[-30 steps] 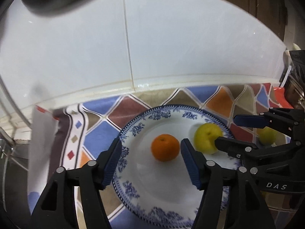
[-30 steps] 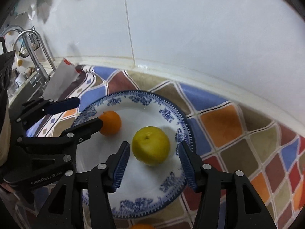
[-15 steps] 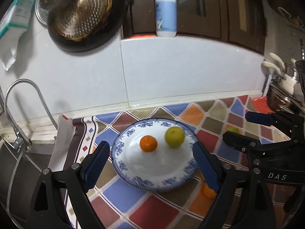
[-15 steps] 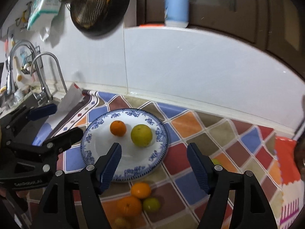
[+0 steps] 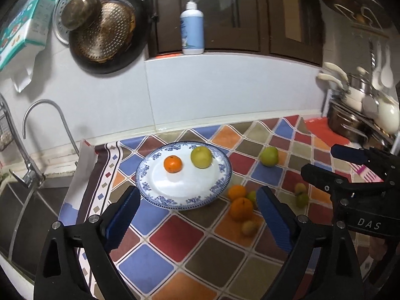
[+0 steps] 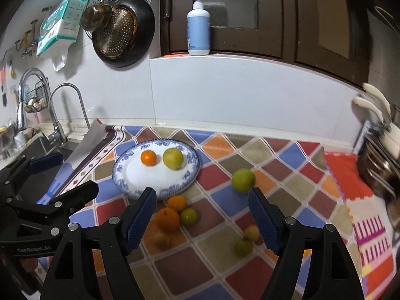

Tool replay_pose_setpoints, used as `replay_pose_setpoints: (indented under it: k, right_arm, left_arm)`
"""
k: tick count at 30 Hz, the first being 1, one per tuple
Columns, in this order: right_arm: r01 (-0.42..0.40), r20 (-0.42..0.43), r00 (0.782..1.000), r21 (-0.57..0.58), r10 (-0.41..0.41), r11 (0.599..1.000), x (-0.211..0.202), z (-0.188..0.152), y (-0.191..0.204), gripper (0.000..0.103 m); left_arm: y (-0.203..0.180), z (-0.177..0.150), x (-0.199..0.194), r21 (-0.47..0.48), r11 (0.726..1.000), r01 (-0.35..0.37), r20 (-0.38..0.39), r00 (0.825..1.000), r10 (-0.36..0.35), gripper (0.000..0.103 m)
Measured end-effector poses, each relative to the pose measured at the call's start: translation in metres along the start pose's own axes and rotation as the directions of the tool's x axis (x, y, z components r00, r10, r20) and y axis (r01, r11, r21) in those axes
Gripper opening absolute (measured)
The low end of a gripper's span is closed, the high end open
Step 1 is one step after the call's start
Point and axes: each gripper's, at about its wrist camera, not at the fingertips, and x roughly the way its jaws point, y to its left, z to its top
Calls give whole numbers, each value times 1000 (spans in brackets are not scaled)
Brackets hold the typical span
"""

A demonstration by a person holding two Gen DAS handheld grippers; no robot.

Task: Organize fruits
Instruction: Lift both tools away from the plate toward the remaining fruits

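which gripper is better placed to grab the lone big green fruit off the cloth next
Probably the right gripper: the green fruit lies just past its right finger, nothing between the opening jaws. The left gripper faces the plate.

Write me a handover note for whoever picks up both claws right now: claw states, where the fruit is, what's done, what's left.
Left claw: jaws opening, nothing between them, pulled back from the plate.
Right claw: jaws opening, empty, also back from the plate.
Blue-patterned plate: holds a small orange and a yellow-green fruit, side by side.
On the checked mat, off the plate: a large green fruit alone to the right; two oranges and a small green fruit clustered by the plate's near rim; three small yellowish fruits nearer the camera, blurred.
Done: two fruits plated.
Left: seven loose fruits.
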Motion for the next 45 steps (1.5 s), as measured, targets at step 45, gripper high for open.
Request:
replay_pose_setpoints:
  k: [45]
  right_arm:
    - [30, -202, 979, 45, -21, 999, 61, -69, -49, 60]
  left_arm:
    - [-66, -59, 92, 67, 991, 114, -238, 967, -95, 64]
